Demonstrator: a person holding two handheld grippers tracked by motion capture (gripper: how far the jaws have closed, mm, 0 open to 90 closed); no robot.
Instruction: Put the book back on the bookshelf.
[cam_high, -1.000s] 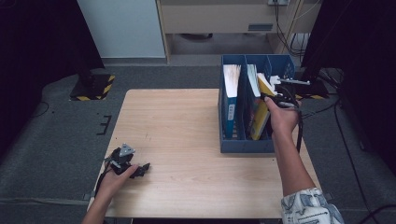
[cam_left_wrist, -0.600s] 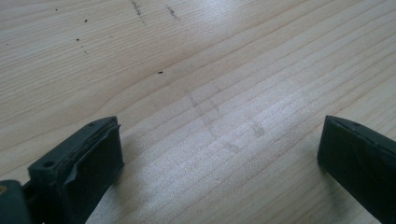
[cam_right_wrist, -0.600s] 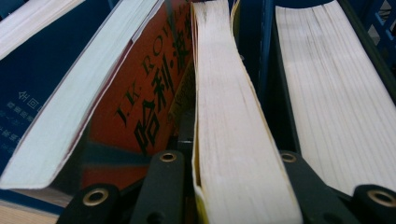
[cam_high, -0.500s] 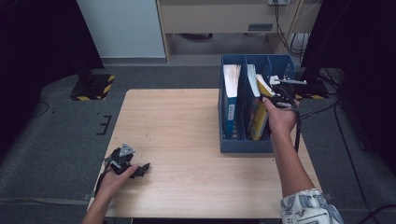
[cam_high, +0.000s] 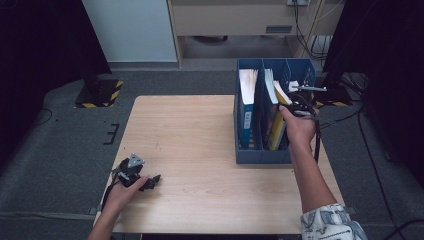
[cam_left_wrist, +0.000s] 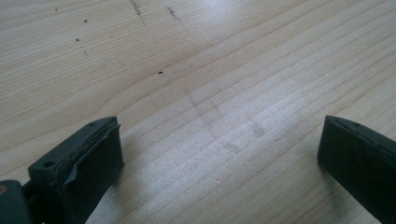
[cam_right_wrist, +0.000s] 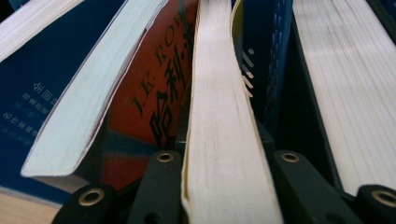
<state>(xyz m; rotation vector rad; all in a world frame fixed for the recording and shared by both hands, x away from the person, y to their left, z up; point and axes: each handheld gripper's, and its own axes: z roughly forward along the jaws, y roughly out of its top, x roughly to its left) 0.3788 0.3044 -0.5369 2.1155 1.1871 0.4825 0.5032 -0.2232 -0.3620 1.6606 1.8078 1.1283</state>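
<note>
Pinching the yellow-covered book (cam_right_wrist: 224, 140) by its page edge, the right gripper (cam_high: 298, 107) should, by my judgement, keep it squeezed firmly and lift along the blue file rack's (cam_high: 262, 155) divider so the neighbouring red book (cam_right_wrist: 154, 102) stays put; the book leans in the rack's middle slot, clamped between both jaws, while the left gripper (cam_high: 145, 182) rests spread on the wooden table (cam_high: 200, 130)

Books (cam_high: 274, 112) upright in the rack (cam_high: 262, 156) at the table's (cam_high: 200, 135) right edge, one clamped between the right gripper's (cam_high: 295, 102) jaws.
</note>
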